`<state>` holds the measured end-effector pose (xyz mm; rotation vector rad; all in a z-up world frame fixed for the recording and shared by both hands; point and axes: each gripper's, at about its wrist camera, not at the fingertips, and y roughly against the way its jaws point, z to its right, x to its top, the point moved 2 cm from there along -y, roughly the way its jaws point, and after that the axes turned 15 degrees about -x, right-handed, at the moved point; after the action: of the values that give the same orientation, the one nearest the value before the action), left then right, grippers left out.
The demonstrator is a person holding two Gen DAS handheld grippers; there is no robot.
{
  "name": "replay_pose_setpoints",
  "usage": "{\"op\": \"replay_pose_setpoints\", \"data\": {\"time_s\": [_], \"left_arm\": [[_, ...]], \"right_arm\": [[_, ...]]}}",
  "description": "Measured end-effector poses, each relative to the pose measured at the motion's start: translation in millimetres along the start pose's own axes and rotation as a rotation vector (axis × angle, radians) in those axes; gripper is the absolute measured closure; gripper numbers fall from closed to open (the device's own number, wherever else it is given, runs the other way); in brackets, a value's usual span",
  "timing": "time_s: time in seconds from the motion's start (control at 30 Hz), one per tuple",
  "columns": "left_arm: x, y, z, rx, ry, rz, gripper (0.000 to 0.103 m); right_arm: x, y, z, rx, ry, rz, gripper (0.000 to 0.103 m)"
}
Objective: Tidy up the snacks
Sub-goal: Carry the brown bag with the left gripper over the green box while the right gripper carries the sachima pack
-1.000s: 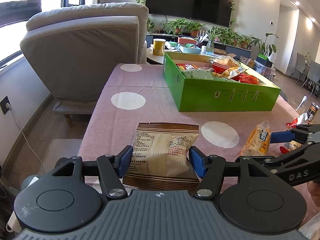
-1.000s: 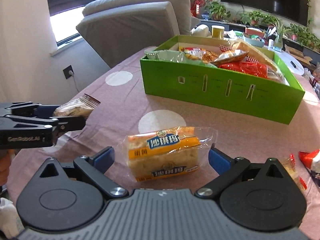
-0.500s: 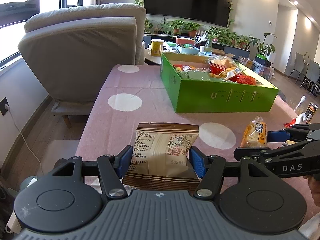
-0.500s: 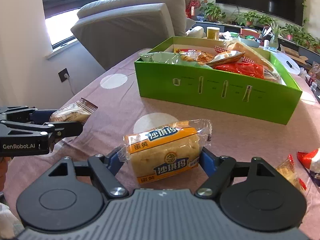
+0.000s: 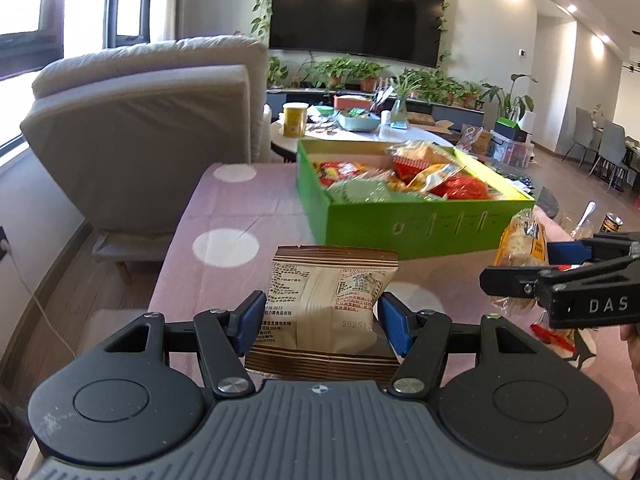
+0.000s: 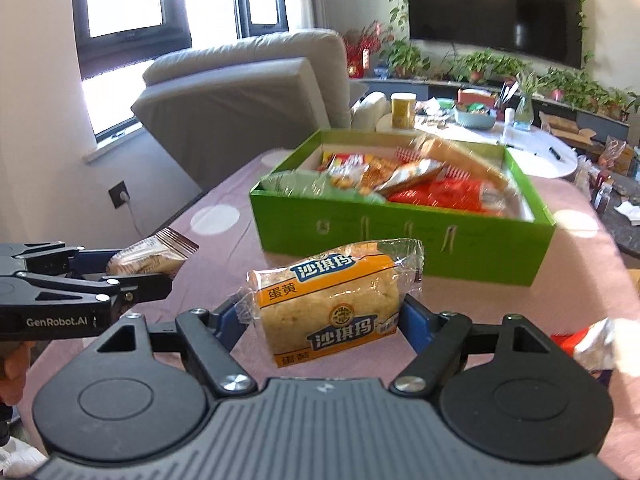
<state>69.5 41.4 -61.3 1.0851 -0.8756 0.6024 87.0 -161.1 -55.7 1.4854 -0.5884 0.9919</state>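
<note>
Item 1 — brown-and-cream snack packet (image 5: 326, 308): pinched between the blue pads of the left gripper (image 5: 322, 322), clear of the table (image 5: 224, 208), back panel with small print facing the camera. Judged light and soft; a sealed pillow pack with a crimped brown edge at each end. The film likely slides a little under hard pads, and the contents may crumble, so a moderate squeeze across the padded middle (as here) suits it better than a grip on the thin crimp.

Item 2 — orange-labelled pastry bar in a clear wrapper (image 6: 332, 300): clamped across its width by the right gripper (image 6: 324, 318), tilted, also lifted off the cloth. Judged light, spongy and easily dented; the loose wrapper ends offer no firm hold.

Item 3 — green box (image 6: 400, 236): open, ahead of both grippers on the pink dotted cloth, already heaped with packets. Free room looks scarce — low, gentle placement on top of the pile seems advisable.

Item 4 — loose red-and-white wrapper (image 6: 588, 344): on the table at right, not yet boxed.
</note>
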Motion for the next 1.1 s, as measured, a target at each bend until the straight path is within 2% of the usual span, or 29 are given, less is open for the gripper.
{"op": "replay_pose_setpoints", "data": {"time_s": [0.4, 0.73, 1.1], "left_arm": [[24.7, -20.6, 21.8, -0.043, -0.061, 0.003, 0.044], [49.1, -44.2, 34.5, -0.068, -0.110, 0.009, 0.044], [99.5, -75.8, 37.3, -0.036, -0.150, 0.070, 0.044]], "right_arm": [[17.8, 4.6, 25.7, -0.026, -0.051, 0.059, 0.024], [24.3, -6.9, 45.4, -0.038, -0.106, 0.052, 0.024], [54.3, -15.5, 55.4, -0.018, -0.130, 0.125, 0.024]]}}
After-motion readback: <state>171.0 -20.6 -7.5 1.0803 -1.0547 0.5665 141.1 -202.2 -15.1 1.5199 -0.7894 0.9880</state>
